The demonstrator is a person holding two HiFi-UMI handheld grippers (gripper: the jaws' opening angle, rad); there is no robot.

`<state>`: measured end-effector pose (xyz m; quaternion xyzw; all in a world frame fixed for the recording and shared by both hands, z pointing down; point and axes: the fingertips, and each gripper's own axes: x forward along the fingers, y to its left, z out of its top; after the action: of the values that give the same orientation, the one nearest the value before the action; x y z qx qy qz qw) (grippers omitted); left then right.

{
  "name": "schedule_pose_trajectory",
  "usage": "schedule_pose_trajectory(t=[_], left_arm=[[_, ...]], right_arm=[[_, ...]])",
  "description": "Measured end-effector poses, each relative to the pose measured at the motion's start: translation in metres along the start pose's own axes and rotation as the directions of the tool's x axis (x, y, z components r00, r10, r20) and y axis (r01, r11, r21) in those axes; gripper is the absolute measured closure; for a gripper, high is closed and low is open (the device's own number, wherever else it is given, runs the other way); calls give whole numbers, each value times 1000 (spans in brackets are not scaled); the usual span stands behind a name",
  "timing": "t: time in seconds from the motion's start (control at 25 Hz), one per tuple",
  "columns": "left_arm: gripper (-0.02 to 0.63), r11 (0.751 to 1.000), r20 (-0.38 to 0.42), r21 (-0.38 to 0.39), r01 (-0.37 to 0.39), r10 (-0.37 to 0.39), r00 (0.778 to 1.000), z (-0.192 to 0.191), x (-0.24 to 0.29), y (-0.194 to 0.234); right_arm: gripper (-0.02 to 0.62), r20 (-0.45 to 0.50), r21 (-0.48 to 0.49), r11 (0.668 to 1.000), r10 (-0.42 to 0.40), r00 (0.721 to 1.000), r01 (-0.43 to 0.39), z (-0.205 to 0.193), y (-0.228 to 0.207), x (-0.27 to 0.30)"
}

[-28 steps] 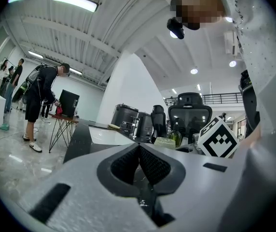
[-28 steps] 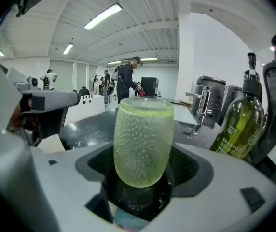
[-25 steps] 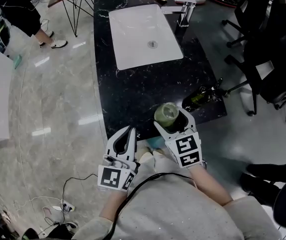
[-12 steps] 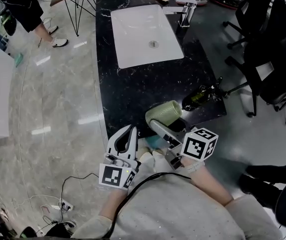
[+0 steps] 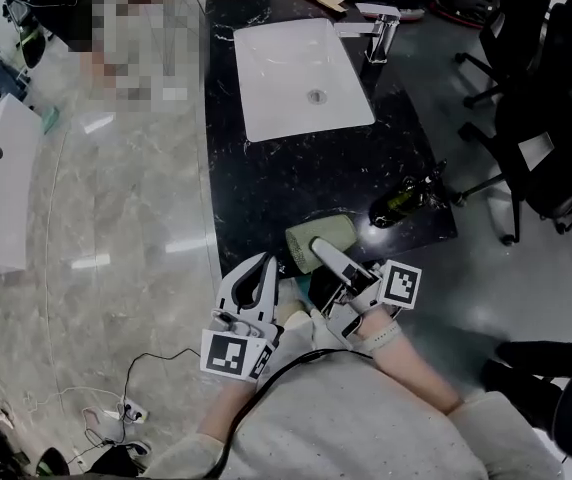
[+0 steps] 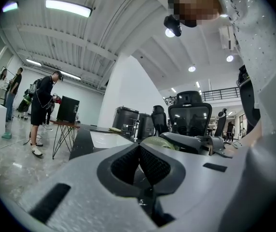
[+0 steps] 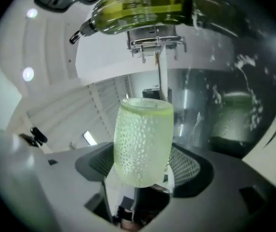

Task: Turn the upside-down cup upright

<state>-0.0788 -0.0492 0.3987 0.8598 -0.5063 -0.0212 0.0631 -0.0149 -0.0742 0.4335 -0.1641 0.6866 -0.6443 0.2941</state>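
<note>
- Clamping the pale green dimpled cup (image 5: 334, 230) in the right gripper (image 5: 318, 246), with the jaws spread wide around its wall and the pads pressing on both sides. Probably gripping the wall rather than an end so that a roll of the wrist brings the mouth round.
- Holding the cup on its side over the near edge of the black countertop (image 5: 286, 178), seemingly lifted clear of it. Judging the turn as about half done, with the upright set-down not yet made.
- Parking the left gripper (image 5: 258, 268) just beside it on the left, pointing level, with the jaws pressed together on nothing. Apparently idling there to stay out of a one-gripper job.
- Leaving a dark bottle (image 5: 398, 200) lying near the counter's right edge, close enough to need minding when lowering the cup.
- Getting the layout from the head view only: cup, bottle and white sink (image 5: 301, 78) along the counter, and the two grippers side by side.
- Getting the grip from the right gripper view only: the rounded end sitting deep between the pads and the flat end pointing away, with the faucet (image 7: 157, 45) hanging into the picture from above because of the rolled camera.
- Catching only a sliver of green past the closed pads in the left gripper view, plus an office chair (image 6: 191, 117) beyond.
</note>
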Motion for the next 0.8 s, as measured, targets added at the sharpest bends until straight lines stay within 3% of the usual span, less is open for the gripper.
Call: schedule_pose_trajectory(t=[0.12, 0.24, 0.44, 0.64, 0.8], left_arm=[[598, 1000, -10, 15, -12, 12, 1000, 1, -7, 3], [598, 999, -18, 26, -29, 30, 999, 2, -13, 8], [598, 999, -27, 32, -41, 41, 999, 0, -20, 10], [598, 998, -38, 39, -43, 45, 998, 0, -27, 11], [598, 997, -53, 49, -55, 57, 997, -1, -35, 13]], right_arm=[[259, 66, 162, 978, 120, 991, -130, -1, 5, 2], [259, 120, 252, 940, 204, 972, -229, -2, 15, 0], [259, 219, 413, 835, 297, 929, -364, -8, 17, -10], [259, 318, 552, 670, 380, 869, -496, -8, 5, -14], [259, 406, 658, 491, 406, 819, -570, -5, -6, -10]])
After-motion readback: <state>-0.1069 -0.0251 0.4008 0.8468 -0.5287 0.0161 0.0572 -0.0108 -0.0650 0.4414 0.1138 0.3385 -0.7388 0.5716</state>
